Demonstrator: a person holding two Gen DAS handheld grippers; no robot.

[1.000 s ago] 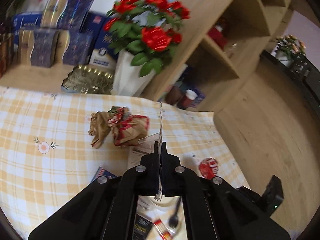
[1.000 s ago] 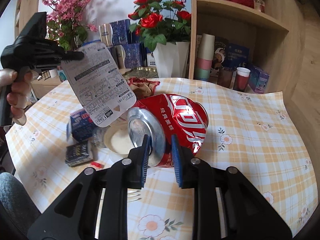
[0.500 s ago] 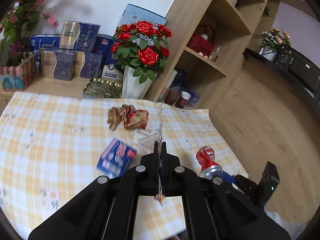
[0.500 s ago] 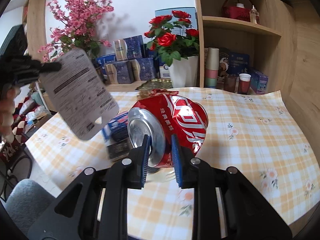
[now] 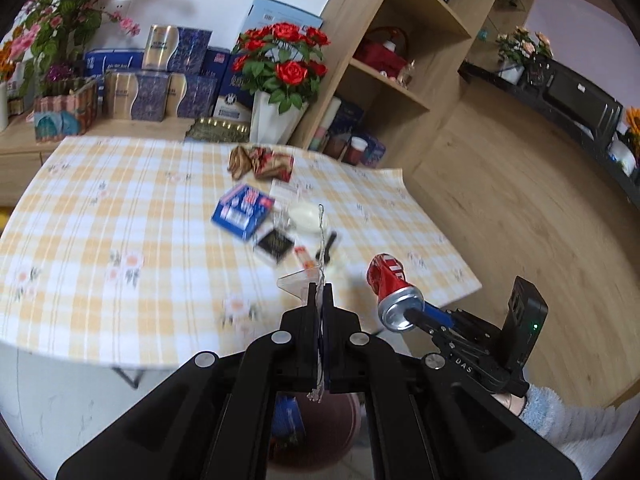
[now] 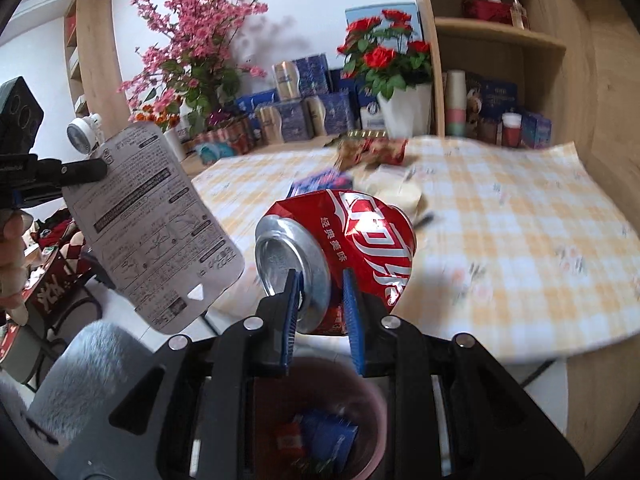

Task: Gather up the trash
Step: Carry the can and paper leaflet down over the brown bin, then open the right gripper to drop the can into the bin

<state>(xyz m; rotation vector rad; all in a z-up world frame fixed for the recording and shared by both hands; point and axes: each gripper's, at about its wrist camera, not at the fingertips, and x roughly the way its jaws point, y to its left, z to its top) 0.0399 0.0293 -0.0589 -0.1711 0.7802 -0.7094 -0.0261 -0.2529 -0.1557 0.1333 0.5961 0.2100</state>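
My left gripper point(image 5: 320, 300) is shut on a flat grey printed card package point(image 6: 152, 224), seen edge-on in the left wrist view point(image 5: 320, 248). My right gripper point(image 6: 320, 292) is shut on a crushed red cola can point(image 6: 348, 244), also visible in the left wrist view point(image 5: 392, 288). Both are held off the table's near edge, above a pink trash bin point(image 6: 372, 408) with some trash in it. The bin also shows under my left gripper point(image 5: 336, 428). More trash lies on the checked table point(image 5: 120, 220): a blue box point(image 5: 242, 210), a black packet point(image 5: 276, 242), crumpled brown-red wrappers point(image 5: 260, 162).
A white cup lid point(image 5: 306, 214) and a black spoon point(image 5: 326, 246) lie near the trash. A white vase of red roses point(image 5: 280, 92), stacked boxes point(image 5: 160, 80) and wooden shelves point(image 5: 400, 60) stand behind the table. Wooden floor point(image 5: 520, 220) lies to the right.
Both grippers have pulled back and risen from over the table to beyond its near edge, carrying the card and the can. The trash bin has come into view below them.
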